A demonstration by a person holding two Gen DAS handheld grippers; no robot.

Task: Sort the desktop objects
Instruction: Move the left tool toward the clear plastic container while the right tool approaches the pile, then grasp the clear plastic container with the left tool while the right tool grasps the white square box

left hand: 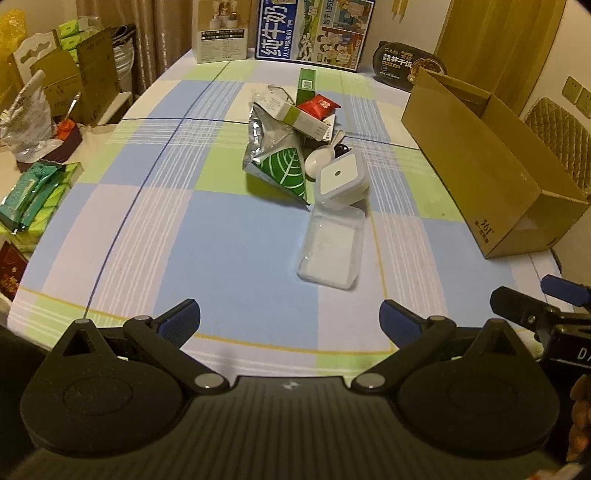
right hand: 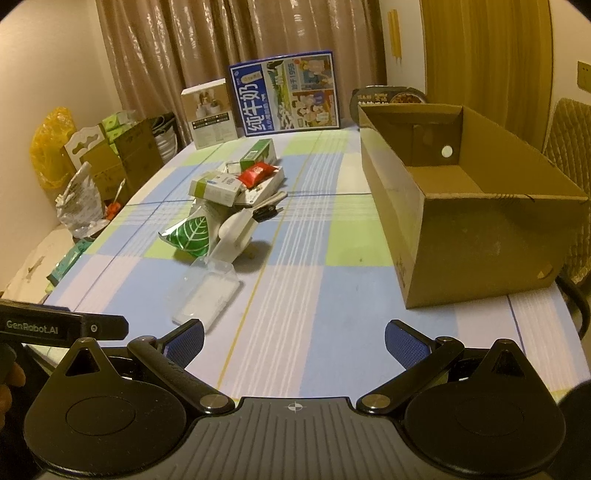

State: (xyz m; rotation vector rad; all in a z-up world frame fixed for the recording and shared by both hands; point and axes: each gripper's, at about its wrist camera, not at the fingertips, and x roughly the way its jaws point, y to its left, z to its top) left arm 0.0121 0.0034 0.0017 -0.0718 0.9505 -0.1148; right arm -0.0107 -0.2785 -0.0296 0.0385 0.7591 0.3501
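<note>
A pile of objects lies mid-table: a silver and green leaf pouch (left hand: 277,162) (right hand: 190,230), a white and green carton (left hand: 301,118) (right hand: 218,186), a red packet (left hand: 319,105) (right hand: 256,173), a green box (left hand: 306,85) (right hand: 258,153), a white square case (left hand: 341,179) (right hand: 234,234) and a clear plastic tray (left hand: 332,245) (right hand: 208,291). An open empty cardboard box (left hand: 491,162) (right hand: 465,210) stands at the right. My left gripper (left hand: 290,321) is open and empty over the near table edge. My right gripper (right hand: 293,339) is open and empty, also near the front edge.
A milk carton case (left hand: 314,29) (right hand: 286,98), a white box (left hand: 221,31) (right hand: 210,112) and a black food bowl (left hand: 410,66) stand at the table's far edge. Boxes, bags and tissue packs (left hand: 37,195) crowd the left side. A chair (right hand: 570,125) stands at right.
</note>
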